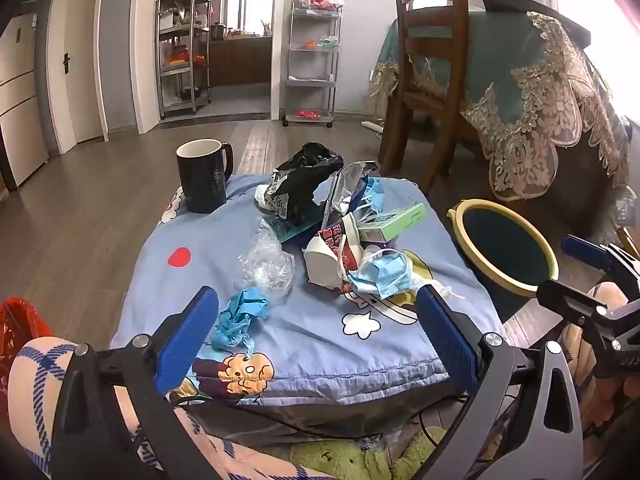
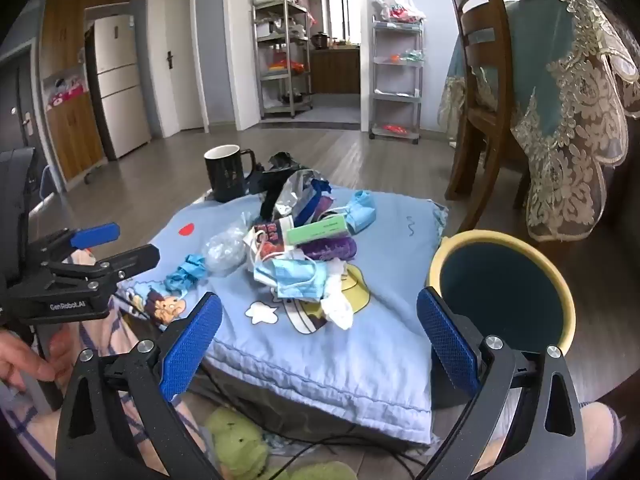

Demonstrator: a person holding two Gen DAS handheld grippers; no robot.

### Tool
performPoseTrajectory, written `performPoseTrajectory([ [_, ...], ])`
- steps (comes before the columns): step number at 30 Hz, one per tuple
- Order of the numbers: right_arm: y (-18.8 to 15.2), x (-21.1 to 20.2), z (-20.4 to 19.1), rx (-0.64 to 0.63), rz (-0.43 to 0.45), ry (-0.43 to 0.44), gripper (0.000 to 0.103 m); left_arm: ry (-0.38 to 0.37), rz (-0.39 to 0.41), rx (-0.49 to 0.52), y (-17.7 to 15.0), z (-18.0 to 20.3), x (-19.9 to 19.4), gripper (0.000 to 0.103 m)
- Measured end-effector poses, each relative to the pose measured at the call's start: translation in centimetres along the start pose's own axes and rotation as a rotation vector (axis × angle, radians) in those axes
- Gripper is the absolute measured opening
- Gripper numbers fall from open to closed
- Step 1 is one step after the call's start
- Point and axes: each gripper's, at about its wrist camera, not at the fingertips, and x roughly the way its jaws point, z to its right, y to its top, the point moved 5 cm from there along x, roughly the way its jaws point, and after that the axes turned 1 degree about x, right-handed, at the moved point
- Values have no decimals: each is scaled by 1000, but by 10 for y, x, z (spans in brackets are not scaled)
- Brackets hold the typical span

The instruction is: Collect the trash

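Note:
Trash lies on a low table under a blue cartoon cloth [image 1: 312, 344]: a crumpled blue wrapper [image 1: 240, 318], clear plastic [image 1: 268, 266], blue face masks [image 1: 384, 274], a white cup [image 1: 320, 264], a green box [image 1: 394, 220], a black bag [image 1: 304, 184] and foil. A yellow-rimmed bin [image 1: 506, 248] stands on the floor to the right; it also shows in the right wrist view [image 2: 504, 292]. My left gripper [image 1: 316, 336] is open and empty at the table's near edge. My right gripper [image 2: 320, 336] is open and empty, near the masks [image 2: 296, 276] and white tissue [image 2: 338, 306].
A black mug [image 1: 204, 176] stands at the table's far left corner. A wooden chair [image 1: 432, 68] and a lace-covered table [image 1: 532, 92] are at the right. Green plush slippers [image 2: 240, 444] and cables lie below the table. Shelving racks stand at the back.

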Motion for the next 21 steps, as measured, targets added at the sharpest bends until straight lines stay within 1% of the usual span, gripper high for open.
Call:
performPoseTrajectory([
  [5, 0, -1, 1, 7, -3, -2, 97, -4, 3, -6, -2, -6, -6, 97],
  [6, 0, -1, 3, 12, -4, 0, 97, -3, 3, -8, -5, -1, -2, 97],
  [7, -1, 1, 4, 19, -2, 1, 97, 9, -19, 11, -2, 4, 3, 97],
  [21, -1, 1, 5, 32, -8, 11, 97, 12, -32, 13, -4, 2, 9, 97],
])
